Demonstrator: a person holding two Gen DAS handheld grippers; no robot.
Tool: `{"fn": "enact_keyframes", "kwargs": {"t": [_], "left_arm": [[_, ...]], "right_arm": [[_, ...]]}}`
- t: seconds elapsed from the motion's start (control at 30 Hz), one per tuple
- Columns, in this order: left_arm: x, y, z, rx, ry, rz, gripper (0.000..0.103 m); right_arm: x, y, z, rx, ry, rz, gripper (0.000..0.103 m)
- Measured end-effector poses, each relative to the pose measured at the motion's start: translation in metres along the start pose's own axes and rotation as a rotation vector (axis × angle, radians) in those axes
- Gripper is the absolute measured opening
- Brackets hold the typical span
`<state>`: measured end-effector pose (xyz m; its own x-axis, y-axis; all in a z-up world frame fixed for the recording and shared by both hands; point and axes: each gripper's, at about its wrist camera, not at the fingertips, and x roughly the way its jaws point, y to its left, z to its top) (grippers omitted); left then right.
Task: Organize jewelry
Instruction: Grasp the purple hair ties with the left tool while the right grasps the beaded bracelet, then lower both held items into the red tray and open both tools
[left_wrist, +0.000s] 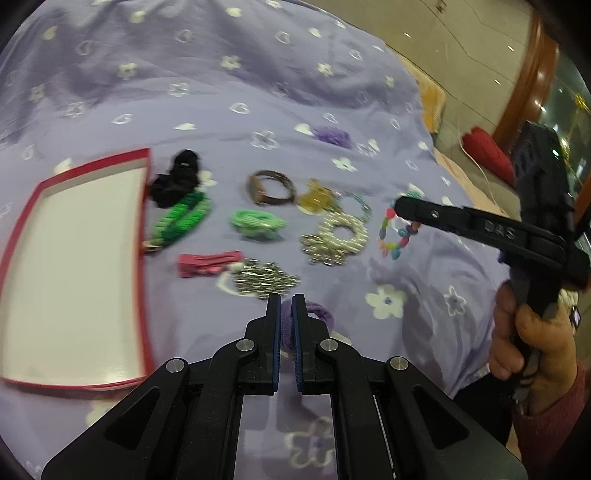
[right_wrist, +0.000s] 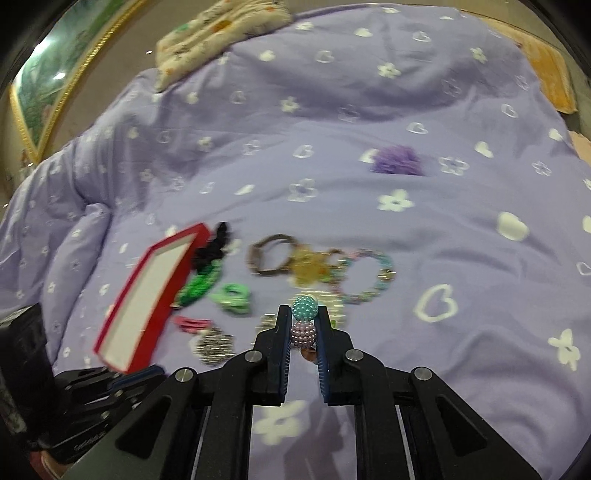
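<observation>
A red-rimmed box (left_wrist: 22, 229) with a white inside lies open on the left of the bed; it also shows in the right wrist view (right_wrist: 146, 295). Several pieces of jewelry lie to its right: a black scrunchie (left_wrist: 177, 181), a green bracelet (left_wrist: 183, 219), a brown band (left_wrist: 271, 188), a silver ring-shaped bracelet (left_wrist: 338, 236), a multicolour bead bracelet (left_wrist: 397, 236). My left gripper (left_wrist: 286, 301) is shut on a purple hair tie (left_wrist: 319, 315). My right gripper (right_wrist: 303, 314) is shut on a bead-ball piece, teal ball (right_wrist: 305, 308) above lilac ball (right_wrist: 303, 334).
A lilac flowered bedspread (left_wrist: 258, 92) covers the bed. A purple pom-pom (right_wrist: 397, 160) lies farther back. A patterned pillow (right_wrist: 218, 29) sits at the bed's far edge. A red cushion (left_wrist: 487, 155) lies on the floor at the right. A gilt frame (right_wrist: 40, 92) stands at the left.
</observation>
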<state>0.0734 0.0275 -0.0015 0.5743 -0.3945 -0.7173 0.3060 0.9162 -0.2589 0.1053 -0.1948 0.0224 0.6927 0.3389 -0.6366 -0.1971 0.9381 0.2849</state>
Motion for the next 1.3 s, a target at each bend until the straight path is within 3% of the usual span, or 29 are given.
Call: {"fn": "enact_keyframes", "kwargs": {"t": [0.33, 0.77, 0.93, 1.1, 1.3], "left_arm": [[-0.046, 0.076, 0.002, -0.134, -0.083, 0.124, 0.005], [-0.069, 0.184, -0.009, -0.301, -0.089, 0.3, 0.005], [-0.057, 0.207, -0.013, -0.33, -0.067, 0.31, 0.005], [-0.038, 0.217, -0.02, -0.348, -0.021, 0.304, 0.005], [-0.024, 0.221, -0.029, -0.362, 0.032, 0.296, 0.006]], "right_arm": [[0.019, 0.08, 0.005, -0.089, 0.043, 0.163, 0.012], [0.087, 0.203, 0.001, -0.211, 0.167, 0.376, 0.012], [0.116, 0.218, -0.011, -0.213, 0.228, 0.392, 0.012], [0.143, 0.209, -0.029, -0.188, 0.317, 0.357, 0.012], [0.147, 0.199, -0.035, -0.198, 0.353, 0.324, 0.012]]}}
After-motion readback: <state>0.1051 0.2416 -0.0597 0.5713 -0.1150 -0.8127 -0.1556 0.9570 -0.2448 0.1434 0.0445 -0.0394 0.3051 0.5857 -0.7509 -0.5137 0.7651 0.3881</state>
